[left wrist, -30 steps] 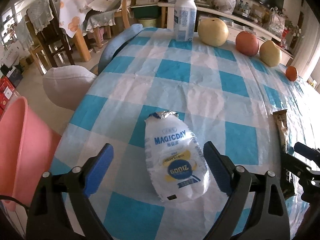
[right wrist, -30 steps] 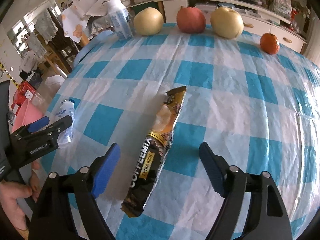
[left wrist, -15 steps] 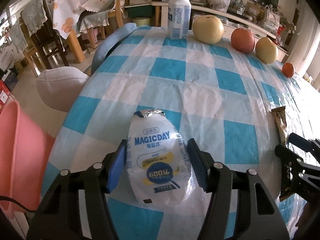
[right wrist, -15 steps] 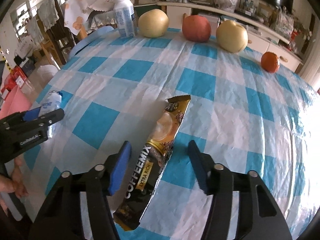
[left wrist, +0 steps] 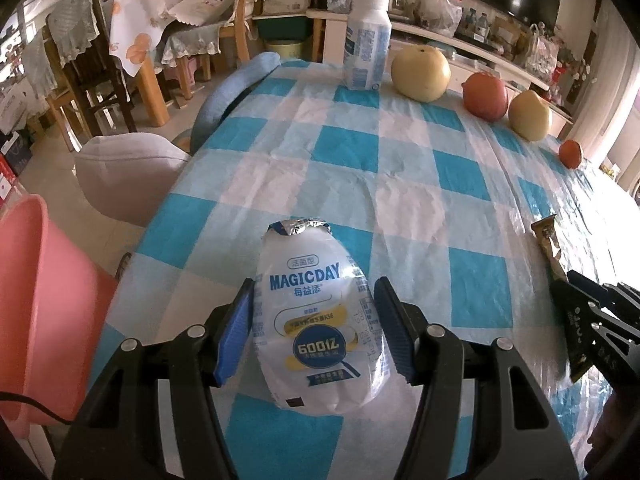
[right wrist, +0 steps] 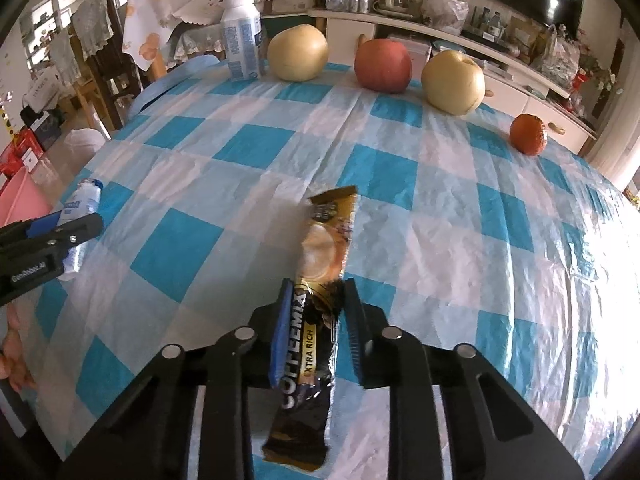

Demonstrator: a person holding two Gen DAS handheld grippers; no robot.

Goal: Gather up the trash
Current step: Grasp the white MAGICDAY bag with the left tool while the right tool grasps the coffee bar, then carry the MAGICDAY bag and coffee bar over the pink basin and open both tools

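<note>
Trash is being gathered from a table [left wrist: 404, 184] covered in a blue-and-white checked cloth. In the left wrist view, the left gripper [left wrist: 314, 312] is seen closed around a squashed white plastic bottle [left wrist: 316, 316] lettered MAGICDAY, which lies on its side near the table's near edge; the blue pads [left wrist: 236, 332] are pressed against both of its sides. In the right wrist view, the right gripper [right wrist: 316, 312] is shown with its jaws closing on a black-and-gold coffee sachet [right wrist: 320, 292] lettered COFFEEMIX, which lies between them near the middle of the cloth; its pads appear to be already touching the wrapper's edges, and the far end of the sachet looks slightly raised and blurred. Both pieces of trash are judged to be gripped but not yet carried off. A pink bin [left wrist: 36, 300] is visible on the floor beside the table, at the left of the left view, and is the likely place for them. Along the far edge of the table an upright white bottle [right wrist: 242, 36], two yellow pears, a red apple [right wrist: 383, 65] and a small orange are lined up; these look untouched. Lifting and dropping both items is what is left.
</note>
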